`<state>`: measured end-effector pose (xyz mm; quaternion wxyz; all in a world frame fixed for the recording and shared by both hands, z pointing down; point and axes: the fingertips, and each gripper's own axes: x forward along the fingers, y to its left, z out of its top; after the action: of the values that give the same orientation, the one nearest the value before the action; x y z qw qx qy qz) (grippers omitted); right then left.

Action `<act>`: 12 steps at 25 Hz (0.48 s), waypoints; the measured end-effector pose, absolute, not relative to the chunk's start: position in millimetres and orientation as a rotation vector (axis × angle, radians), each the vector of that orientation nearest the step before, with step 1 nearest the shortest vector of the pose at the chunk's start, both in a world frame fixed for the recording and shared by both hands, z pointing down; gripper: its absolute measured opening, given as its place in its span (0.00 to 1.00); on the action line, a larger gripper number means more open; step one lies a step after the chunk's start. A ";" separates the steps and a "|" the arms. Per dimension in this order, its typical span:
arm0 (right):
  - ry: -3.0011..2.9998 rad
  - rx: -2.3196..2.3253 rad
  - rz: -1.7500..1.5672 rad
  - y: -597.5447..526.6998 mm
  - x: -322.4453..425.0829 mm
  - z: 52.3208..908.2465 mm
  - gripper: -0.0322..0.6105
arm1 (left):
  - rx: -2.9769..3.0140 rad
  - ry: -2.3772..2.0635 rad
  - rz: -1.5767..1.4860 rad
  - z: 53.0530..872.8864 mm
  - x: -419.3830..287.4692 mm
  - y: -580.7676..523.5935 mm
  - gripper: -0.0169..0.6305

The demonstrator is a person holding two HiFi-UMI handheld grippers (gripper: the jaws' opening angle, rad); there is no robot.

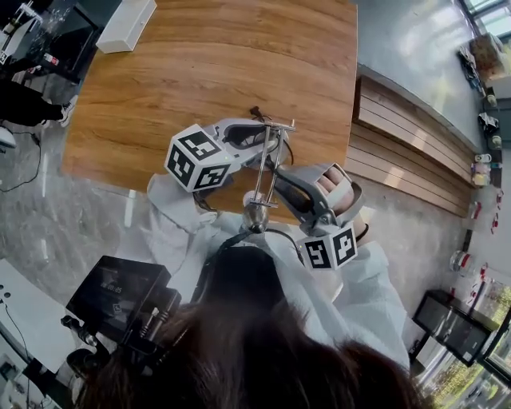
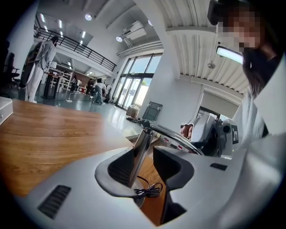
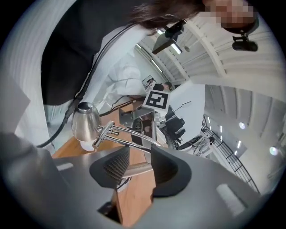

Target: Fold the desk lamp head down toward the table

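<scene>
Wooden table (image 1: 215,72) fills the upper centre of the head view, with a white box (image 1: 126,24) at its upper-left corner. Grey polished floor (image 1: 423,48) surrounds it; slatted wooden bench (image 1: 407,152) at right. Left gripper view: tall windows (image 2: 136,82) at centre, railed mezzanine (image 2: 73,44) upper left, round ceiling lights (image 2: 88,17) above.

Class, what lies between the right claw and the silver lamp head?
Right gripper view: the lamp's thin chrome twin-rod arm runs from the bell-shaped silver metal head toward the open right claw.

The left gripper (image 2: 145,160) hides most of the lamp base (image 2: 139,200).
</scene>
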<state>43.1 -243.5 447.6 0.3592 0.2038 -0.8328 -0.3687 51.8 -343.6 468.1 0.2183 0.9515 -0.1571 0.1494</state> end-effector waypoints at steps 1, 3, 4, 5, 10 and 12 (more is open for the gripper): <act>-2.137 0.529 -0.981 -244.5 43.8 451.6 0.26 | 2.644 -0.440 0.422 468.5 51.9 -344.0 0.23; -2.116 0.536 -1.033 -245.9 44.4 457.4 0.27 | 2.664 -0.447 0.438 469.1 51.6 -344.7 0.20; -2.107 0.540 -1.050 -246.2 44.0 458.8 0.27 | 2.670 -0.447 0.441 469.2 51.3 -344.8 0.19; -2.098 0.541 -1.065 -246.2 43.3 459.8 0.26 | 2.673 -0.444 0.441 469.1 50.9 -344.6 0.19; -2.033 0.496 -1.145 -247.0 43.7 469.7 0.25 | 2.690 -0.432 0.454 468.7 51.0 -341.9 0.18; -2.040 0.470 -1.152 -246.2 45.7 470.2 0.25 | 2.696 -0.416 0.461 468.7 52.4 -340.1 0.18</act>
<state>45.7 -246.2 470.2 0.3674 0.1830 -0.7940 -0.4485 52.4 -340.1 468.7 0.1863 0.9574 -0.1478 0.1638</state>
